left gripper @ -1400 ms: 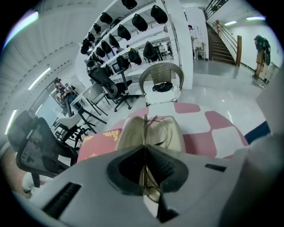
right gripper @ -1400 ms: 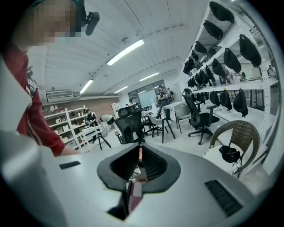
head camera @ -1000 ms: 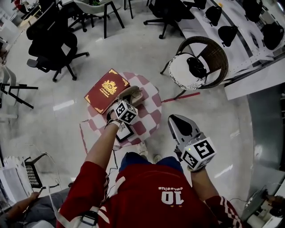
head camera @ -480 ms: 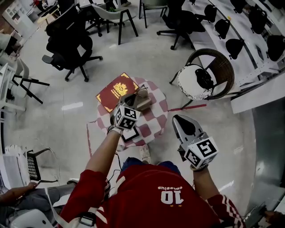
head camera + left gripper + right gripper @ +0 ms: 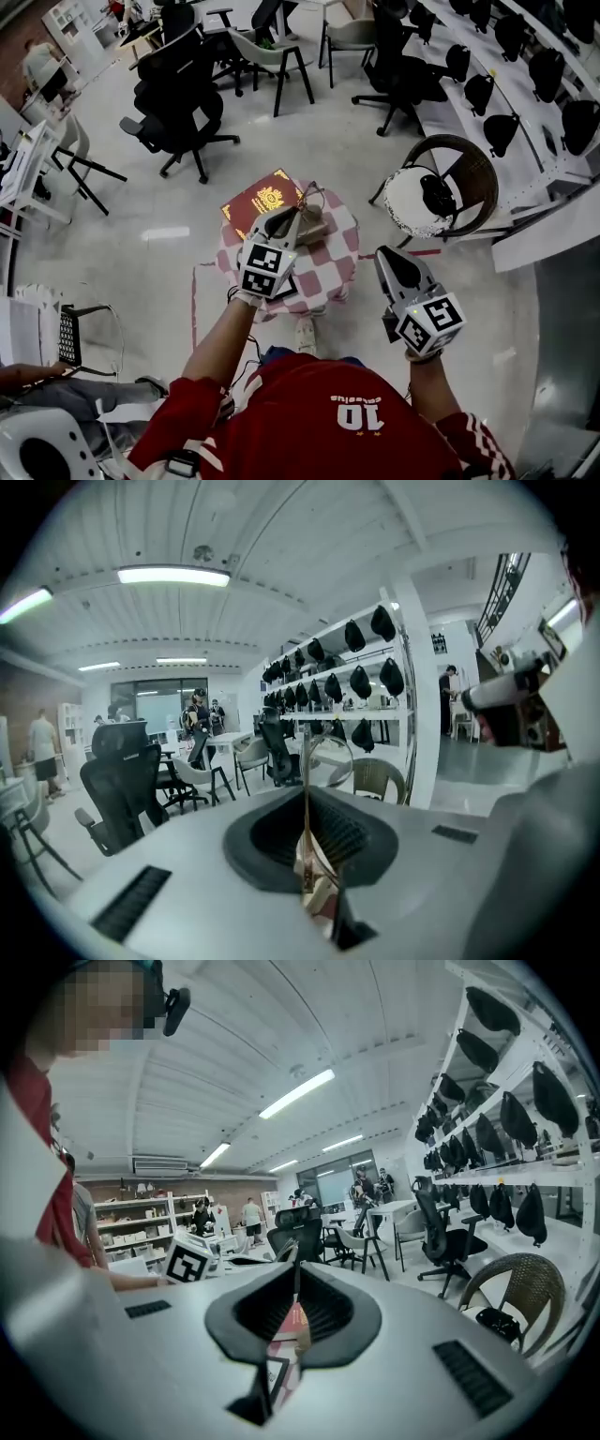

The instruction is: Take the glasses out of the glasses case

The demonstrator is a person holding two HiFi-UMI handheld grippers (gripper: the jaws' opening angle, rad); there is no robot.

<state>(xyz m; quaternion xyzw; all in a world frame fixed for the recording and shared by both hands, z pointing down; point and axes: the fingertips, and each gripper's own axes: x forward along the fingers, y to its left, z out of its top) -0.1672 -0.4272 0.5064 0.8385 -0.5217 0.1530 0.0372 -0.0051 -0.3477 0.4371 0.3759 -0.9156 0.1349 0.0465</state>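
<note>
Head view, looking steeply down: a small round desk (image 5: 330,270) covered with a red-and-white checked cloth stands in front of a person in a red shirt (image 5: 337,412). A red book (image 5: 262,202) with a gold emblem lies at the desk's far-left edge, partly overhanging it. Just beside the book, near the far middle of the cloth, sits the tan glasses case (image 5: 317,228).

The left hand-held gripper (image 5: 287,219) reaches over the desk with its tip at the case, its marker cube (image 5: 264,268) facing up. In the left gripper view this hand-held gripper (image 5: 306,803) has its jaws pressed together on a thin gold side arm of the glasses (image 5: 305,841). The arm runs straight up the line where the jaws meet, and a round lens rim shows beyond the tips. From the head view the glasses (image 5: 308,199) appear as a fine wire outline at the far side of the case. Whether they still touch the case cannot be told at this size.

The right hand-held gripper (image 5: 393,257) is held off the desk's right edge, well apart from the case. In the right gripper view, the jaws of this hand-held gripper (image 5: 296,1283) meet with nothing between them.

A wicker chair (image 5: 469,178) with a white cushion stands on the floor to the right of the desk.
</note>
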